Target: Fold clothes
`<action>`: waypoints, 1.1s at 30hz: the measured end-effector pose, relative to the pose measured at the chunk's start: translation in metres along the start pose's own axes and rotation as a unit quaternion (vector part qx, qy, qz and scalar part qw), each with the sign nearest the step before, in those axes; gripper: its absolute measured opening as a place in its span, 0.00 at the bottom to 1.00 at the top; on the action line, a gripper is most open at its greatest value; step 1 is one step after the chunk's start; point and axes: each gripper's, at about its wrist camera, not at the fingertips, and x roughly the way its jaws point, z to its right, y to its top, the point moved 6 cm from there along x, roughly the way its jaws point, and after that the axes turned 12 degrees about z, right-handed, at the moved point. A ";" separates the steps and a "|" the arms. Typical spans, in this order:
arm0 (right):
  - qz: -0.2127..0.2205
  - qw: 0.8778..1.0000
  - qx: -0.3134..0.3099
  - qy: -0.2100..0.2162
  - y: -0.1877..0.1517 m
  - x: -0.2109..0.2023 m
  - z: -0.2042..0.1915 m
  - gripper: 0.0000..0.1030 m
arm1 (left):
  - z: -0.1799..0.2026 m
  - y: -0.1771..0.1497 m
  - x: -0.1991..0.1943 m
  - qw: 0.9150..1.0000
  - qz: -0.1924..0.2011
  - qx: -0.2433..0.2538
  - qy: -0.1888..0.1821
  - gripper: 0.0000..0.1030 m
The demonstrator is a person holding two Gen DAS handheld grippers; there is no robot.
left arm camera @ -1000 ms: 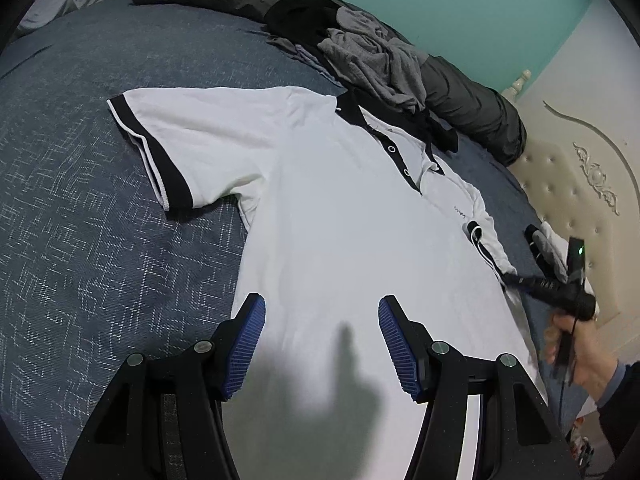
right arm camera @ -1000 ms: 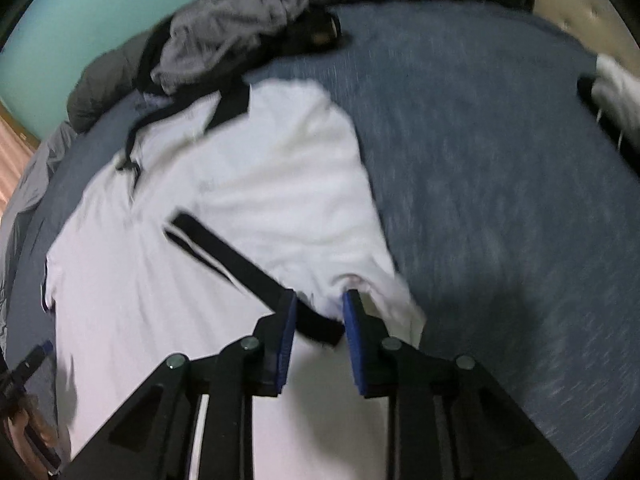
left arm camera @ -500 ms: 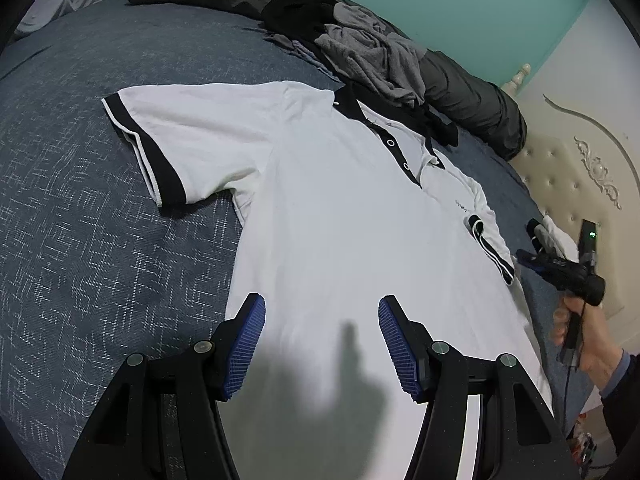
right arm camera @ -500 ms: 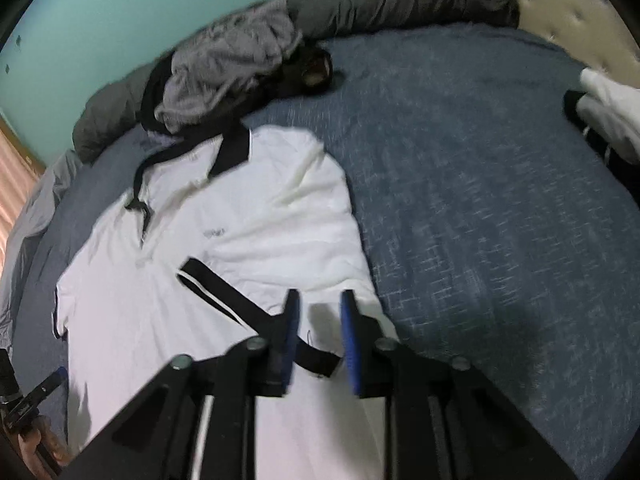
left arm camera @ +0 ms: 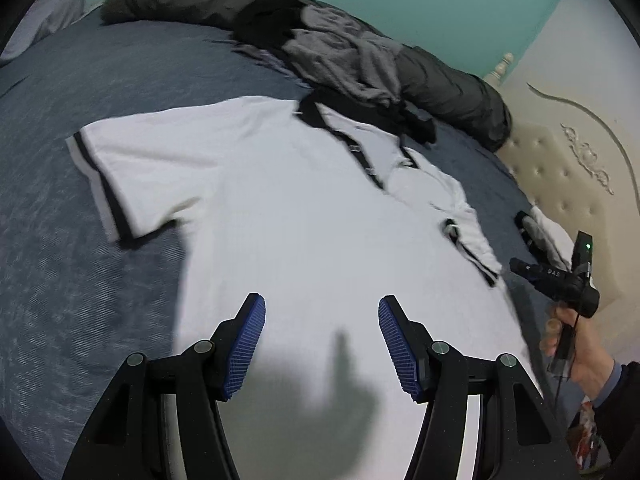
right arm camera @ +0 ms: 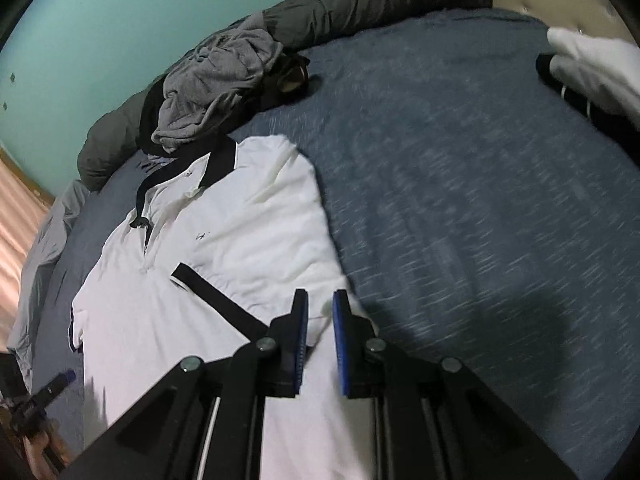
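A white polo shirt (left arm camera: pixel 300 220) with black collar and cuffs lies face up on the blue-grey bed cover (left arm camera: pixel 60 280). One sleeve (left arm camera: pixel 120 168) is spread out to the side. The other sleeve is folded in over the chest, and its black cuff (right arm camera: pixel 216 292) runs behind my right gripper's left finger. My left gripper (left arm camera: pixel 320 300) hovers open over the shirt's lower body, with nothing between its pads. My right gripper (right arm camera: pixel 320 292) is over the shirt's side edge. Its jaws are closing to a narrow gap, with no cloth visibly pinched. In the left wrist view a hand holds the right gripper (left arm camera: pixel 516 266) just beside the cuff (left arm camera: pixel 476 260).
A heap of grey and black clothes (left arm camera: pixel 344 56) lies just past the collar, against a dark rolled duvet (left arm camera: pixel 448 88). A white and black garment (right arm camera: pixel 592 68) sits near the cream padded headboard (left arm camera: pixel 560 168). Bare bed cover (right arm camera: pixel 480 200) stretches right of the shirt.
The right jaws have narrowed, and the cuff that lay between them now lies to their left. Both grippers have drawn back and up a little. The left jaws keep the same width.
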 end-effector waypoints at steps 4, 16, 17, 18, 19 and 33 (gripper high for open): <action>0.010 1.000 -0.004 0.000 0.010 -0.011 0.012 0.11 | 0.042 0.010 0.031 1.000 -0.020 0.014 -0.018 0.61; -0.018 0.999 -0.027 0.038 0.050 0.038 0.004 0.11 | 0.136 0.020 0.162 0.995 -0.076 0.033 -0.051 0.61; -0.025 0.999 -0.025 0.040 0.055 0.046 0.003 0.12 | 0.139 0.020 0.169 0.995 -0.077 0.034 -0.051 0.61; -0.034 0.998 -0.022 0.039 0.060 0.055 0.002 0.12 | 0.140 0.021 0.174 0.995 -0.077 0.033 -0.053 0.61; -0.041 0.998 -0.021 0.040 0.065 0.064 0.001 0.12 | 0.140 0.022 0.178 0.995 -0.077 0.031 -0.055 0.61; -0.102 0.993 0.052 0.028 0.101 0.160 -0.022 0.25 | 0.135 0.015 0.197 0.990 -0.088 0.031 -0.101 0.08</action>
